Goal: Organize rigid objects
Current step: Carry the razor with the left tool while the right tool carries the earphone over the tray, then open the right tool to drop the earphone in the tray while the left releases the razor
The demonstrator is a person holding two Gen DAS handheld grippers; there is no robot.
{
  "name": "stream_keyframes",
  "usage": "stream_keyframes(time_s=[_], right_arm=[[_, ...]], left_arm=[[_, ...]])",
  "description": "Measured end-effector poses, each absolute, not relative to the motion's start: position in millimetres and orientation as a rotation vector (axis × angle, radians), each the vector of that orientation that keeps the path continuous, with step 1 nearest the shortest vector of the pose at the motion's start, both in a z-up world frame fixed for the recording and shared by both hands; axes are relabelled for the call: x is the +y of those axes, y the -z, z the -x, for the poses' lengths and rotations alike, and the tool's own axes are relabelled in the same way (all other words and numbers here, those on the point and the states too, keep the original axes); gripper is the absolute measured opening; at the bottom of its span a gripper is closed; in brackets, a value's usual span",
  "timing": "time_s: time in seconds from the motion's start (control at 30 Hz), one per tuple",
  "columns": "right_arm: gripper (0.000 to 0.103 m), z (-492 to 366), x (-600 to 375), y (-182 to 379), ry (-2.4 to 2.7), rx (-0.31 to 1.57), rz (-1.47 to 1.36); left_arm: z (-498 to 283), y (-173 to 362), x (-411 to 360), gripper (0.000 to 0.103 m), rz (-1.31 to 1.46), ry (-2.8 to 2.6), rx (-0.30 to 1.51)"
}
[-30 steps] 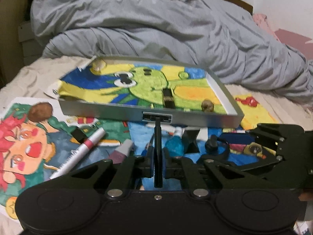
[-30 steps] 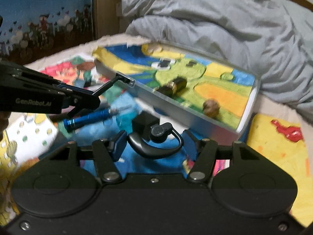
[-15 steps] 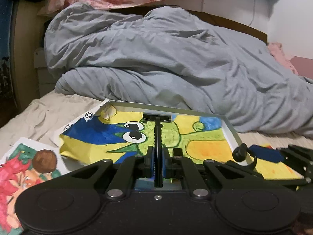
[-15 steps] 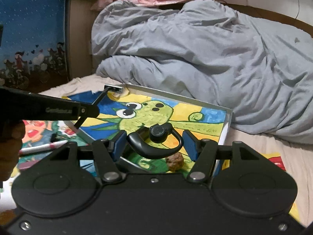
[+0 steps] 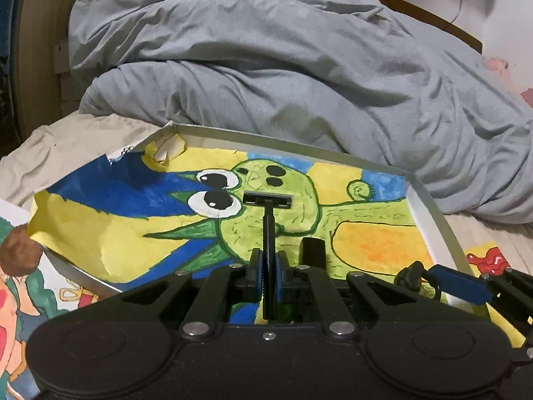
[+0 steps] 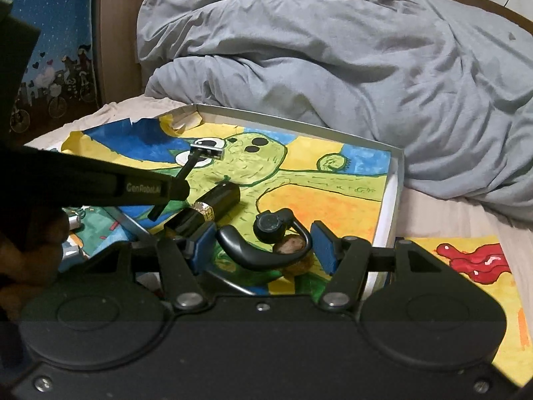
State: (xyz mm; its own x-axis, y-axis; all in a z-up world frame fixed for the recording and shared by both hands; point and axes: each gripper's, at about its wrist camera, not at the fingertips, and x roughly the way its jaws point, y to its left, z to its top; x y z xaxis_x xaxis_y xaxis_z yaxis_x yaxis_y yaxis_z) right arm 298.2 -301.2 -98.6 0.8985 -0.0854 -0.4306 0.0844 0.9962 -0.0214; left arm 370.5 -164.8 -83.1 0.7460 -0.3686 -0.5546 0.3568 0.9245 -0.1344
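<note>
Now both tools have travelled from the loose clutter on the drawings to a spot above the tray point(image 5: 429, 200). A second back the tray's near wall stood ahead of the left tongs point(image 5: 269, 268), with the razor's head level with that wall; half a second back the razor had crossed the rim. At present the razor point(image 5: 268, 200) hangs over the green cartoon face on the painted sheet that lines the tray, its handle pinched between fully closed pads and its head pointing away from the tongs.

The right tongs point(image 6: 263, 245) have made the same trip. Their jaws stand about half open, and the black ear-hook headset point(image 6: 266, 243) is held between the two blue pads, apparently gripped across its width. A brown nut-like lump point(image 6: 293, 243) lies in the tray just beyond and beneath the headset, and a black tube with a glittery band point(image 6: 208, 208) lies in the tray to the left of these tongs, under the left tool's arm.

My reading is that the carrying is finished and the setting-down comes next. Both items look well inside the rim, so lowering and releasing should do. The headset should be placed clear of the brown lump, and the razor clear of the black tube.
</note>
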Motion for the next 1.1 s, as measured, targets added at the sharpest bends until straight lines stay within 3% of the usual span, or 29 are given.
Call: stream_keyframes(time_s=[0.23,0.57,0.63,0.8,1.1], right_arm=[[0.054,-295,-304,97,0.095,0.454,-0.01],[0.079,-272,-309,68,0.108,0.406,-0.047],[0.086,-261,-310,57,0.109,0.379,-0.068],[0.098,-228,-307,34,0.123,0.317,-0.087],[0.102,-172,-290,10,0.125,0.26,-0.103]], left_arm=[[-372,87,-168,0.008,0.011,0.423,0.663],[-359,68,-151,0.02,0.065,0.404,0.664],[-351,58,-144,0.028,0.071,0.395,0.639],[-321,30,-124,0.066,0.081,0.365,0.542],[-245,-20,-82,0.091,0.095,0.296,0.357]])
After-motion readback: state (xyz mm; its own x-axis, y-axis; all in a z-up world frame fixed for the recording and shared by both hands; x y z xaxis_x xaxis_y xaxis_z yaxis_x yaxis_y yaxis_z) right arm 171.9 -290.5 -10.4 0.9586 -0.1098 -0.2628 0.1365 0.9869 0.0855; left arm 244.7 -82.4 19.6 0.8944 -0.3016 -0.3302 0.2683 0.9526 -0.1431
